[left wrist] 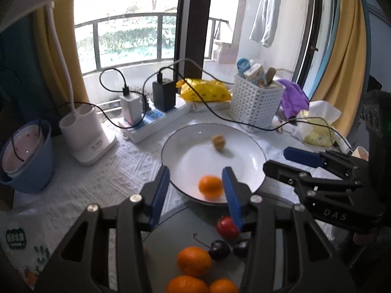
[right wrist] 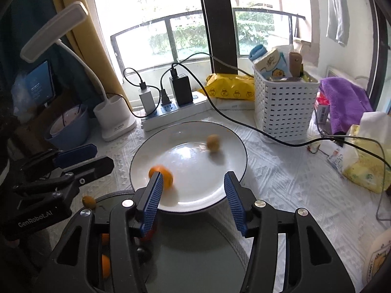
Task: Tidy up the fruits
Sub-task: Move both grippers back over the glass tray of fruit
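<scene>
A white plate (left wrist: 244,151) (right wrist: 220,183) holds a small orange (left wrist: 210,186) (right wrist: 166,174) near its front edge and a tan longan (left wrist: 218,142) (right wrist: 213,142) further back. My left gripper (left wrist: 195,183) is open and empty, jaws either side of the orange and above it. My right gripper (right wrist: 193,188) is open and empty over the plate's near rim; it also shows in the left wrist view (left wrist: 286,158). Below lies a grey plate (left wrist: 171,234) (right wrist: 190,256) with three oranges (left wrist: 194,261), a red cherry (left wrist: 226,227) and two dark cherries (left wrist: 218,250). Another longan (right wrist: 89,201) lies by the grey plate.
A white power strip (left wrist: 156,122) with chargers and black cables crosses behind the plate. A white lattice basket (left wrist: 255,102), a purple cloth (left wrist: 293,97), a yellow bag (left wrist: 205,90), tissue packs (right wrist: 366,166), a lamp base (left wrist: 85,134) and a blue bowl (left wrist: 27,156) ring the tabletop.
</scene>
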`<state>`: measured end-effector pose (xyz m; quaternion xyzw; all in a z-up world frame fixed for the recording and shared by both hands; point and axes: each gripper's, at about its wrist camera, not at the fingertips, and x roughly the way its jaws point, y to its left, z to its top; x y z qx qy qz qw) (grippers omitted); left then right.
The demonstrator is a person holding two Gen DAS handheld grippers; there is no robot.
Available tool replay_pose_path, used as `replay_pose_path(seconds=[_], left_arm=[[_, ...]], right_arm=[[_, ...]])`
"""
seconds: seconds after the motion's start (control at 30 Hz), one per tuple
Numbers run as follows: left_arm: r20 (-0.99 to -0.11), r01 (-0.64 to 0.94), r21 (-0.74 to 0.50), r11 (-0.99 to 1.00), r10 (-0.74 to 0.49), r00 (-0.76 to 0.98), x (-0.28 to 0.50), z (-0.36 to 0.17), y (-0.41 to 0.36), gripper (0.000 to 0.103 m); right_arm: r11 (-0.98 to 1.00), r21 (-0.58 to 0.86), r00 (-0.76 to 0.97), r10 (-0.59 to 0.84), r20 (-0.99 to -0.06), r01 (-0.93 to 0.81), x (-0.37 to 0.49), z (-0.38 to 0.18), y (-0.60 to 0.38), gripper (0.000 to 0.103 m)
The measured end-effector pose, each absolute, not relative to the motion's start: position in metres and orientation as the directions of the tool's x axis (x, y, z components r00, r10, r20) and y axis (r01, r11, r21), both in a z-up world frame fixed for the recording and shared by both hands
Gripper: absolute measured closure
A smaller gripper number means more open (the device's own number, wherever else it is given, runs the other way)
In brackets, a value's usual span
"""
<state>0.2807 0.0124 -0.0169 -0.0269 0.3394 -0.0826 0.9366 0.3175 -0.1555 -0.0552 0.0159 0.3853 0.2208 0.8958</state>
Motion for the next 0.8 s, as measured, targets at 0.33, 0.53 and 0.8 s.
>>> replay_pose_path(seconds=[0.33,0.53,0.8], left_arm=[[-0.595,0.126,-0.107,0.986,-0.165,0.786,0.236,-0.005,0.021,0.057],[-0.596,0.107,-0.106,0.989,-0.15,0.789,0.213,-0.009,0.031,0.057],[-0.612,0.072,-0.113,0.991,-0.126,0.781,0.19,-0.024,0.047,0.057]], right_arm=[[0.907,0.171,0.628,0.394,-0.671,-0.386,0.279,-0.039,-0.154,0.048],[0.904,0.161,0.623,0.393,-0.676,-0.395,0.259,-0.039,-0.148,0.048],[0.899,0.157,0.596,0.393,-0.7,-0.409,0.239,-0.05,-0.138,0.048]])
